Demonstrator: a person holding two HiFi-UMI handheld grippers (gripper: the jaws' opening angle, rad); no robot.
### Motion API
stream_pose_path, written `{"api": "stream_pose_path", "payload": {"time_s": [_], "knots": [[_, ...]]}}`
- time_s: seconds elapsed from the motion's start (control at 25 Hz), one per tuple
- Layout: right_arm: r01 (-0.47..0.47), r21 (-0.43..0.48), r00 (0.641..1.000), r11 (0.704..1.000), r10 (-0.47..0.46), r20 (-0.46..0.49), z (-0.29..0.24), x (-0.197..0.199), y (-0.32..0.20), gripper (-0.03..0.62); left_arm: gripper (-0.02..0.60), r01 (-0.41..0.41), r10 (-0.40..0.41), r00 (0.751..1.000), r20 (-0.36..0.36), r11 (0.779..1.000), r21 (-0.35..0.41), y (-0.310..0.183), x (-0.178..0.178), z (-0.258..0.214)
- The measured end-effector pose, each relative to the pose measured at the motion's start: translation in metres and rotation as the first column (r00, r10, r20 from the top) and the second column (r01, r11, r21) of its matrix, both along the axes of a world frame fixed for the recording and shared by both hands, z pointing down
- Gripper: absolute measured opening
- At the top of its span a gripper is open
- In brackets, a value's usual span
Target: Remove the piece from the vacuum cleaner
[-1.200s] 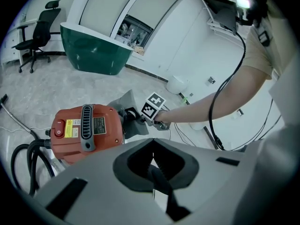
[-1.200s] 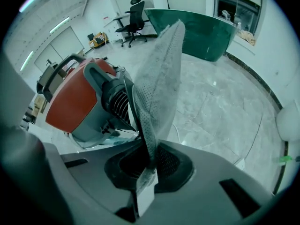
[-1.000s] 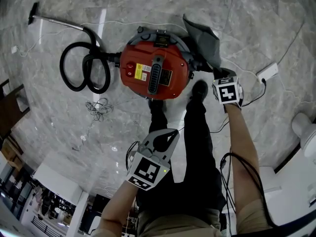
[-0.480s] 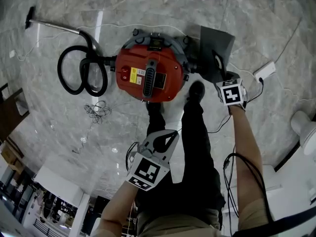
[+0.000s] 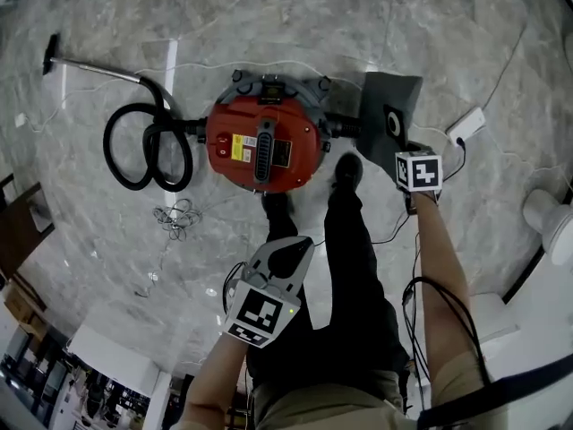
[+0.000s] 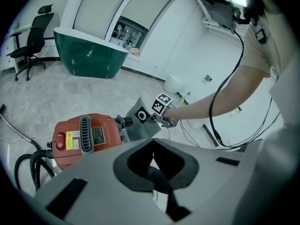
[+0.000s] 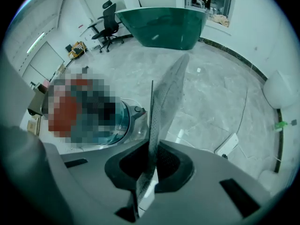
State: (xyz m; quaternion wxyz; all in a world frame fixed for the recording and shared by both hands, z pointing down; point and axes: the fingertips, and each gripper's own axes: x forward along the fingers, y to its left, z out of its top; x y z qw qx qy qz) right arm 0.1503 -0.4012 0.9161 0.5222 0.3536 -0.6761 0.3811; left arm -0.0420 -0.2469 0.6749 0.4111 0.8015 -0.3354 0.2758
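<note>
- Grey piece [image 5: 380, 92]: lies right of upper centre in the head view, flat and sheet-like, and carries a black patch with a pale ring. Stands just right of the vacuum cleaner [image 5: 261, 143], beside the black fitting on that side. Contact with the fitting cannot be made out.
- Right gripper [image 7: 152, 143]: is clamped on the lower edge of the piece. Holds the sheet edge-on between closed jaws, running up the middle of the right gripper view.
- Left gripper [image 6: 153, 140]: hangs at lower centre of the head view, above dark trouser legs. Has its jaws together with nothing between them, and points toward the vacuum cleaner, well short of it.
- Vacuum cleaner: stands at upper centre of the head view on a grey marbled floor [image 5: 269, 25], with a round red top and a black ribbed handle strip along the middle.
- Black hose [image 5: 143, 146]: loops at the left of the red body and leads to a metal wand [image 5: 98, 64] at upper left.
- White power strip [image 5: 466, 125]: lies on the floor at upper right, near the piece.
- Thin cord tangle [image 5: 175, 211]: lies below the hose loops.
- Dark shoe [image 5: 348, 168]: rests just below and right of the red body.
- Green tub [image 6: 89, 56] and office chair [image 6: 33, 36]: occupy the upper left of the left gripper view.
</note>
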Motion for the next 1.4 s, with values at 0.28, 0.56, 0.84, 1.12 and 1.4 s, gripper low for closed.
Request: {"api": "stream_pose_path", "payload": {"time_s": [0.28, 0.56, 0.84, 1.12, 1.4], "knots": [[-0.087, -0.012, 0.996, 0.996, 0.087, -0.007, -0.025, 0.013, 0.025, 0.018, 0.005, 0.008, -0.008, 1.000, 0.006, 0.999, 0.047, 0.008, -0.012, -0.020], [-0.227, -0.016, 0.974, 0.974, 0.227, 0.025, -0.073, 0.018, 0.052, 0.018, 0.005, -0.005, 0.005, 1.000, 0.005, 0.992, 0.126, 0.012, -0.035, -0.054], [-0.324, 0.045, 0.943, 0.945, 0.319, 0.094, -0.172, 0.020, 0.080, 0.018, 0.005, -0.054, 0.062, 0.998, -0.022, 0.968, 0.247, 0.022, -0.048, -0.127], [-0.406, 0.136, 0.906, 0.904, 0.380, 0.185, -0.274, 0.013, 0.114, 0.018, 0.005, -0.126, 0.135, 0.991, 0.000, 0.924, 0.360, 0.031, -0.068, -0.211], [-0.445, 0.185, 0.878, 0.876, 0.386, 0.284, -0.354, 0.008, 0.148, 0.018, 0.005, -0.139, 0.151, 0.989, 0.005, 0.898, 0.418, 0.037, -0.068, -0.267]]}}
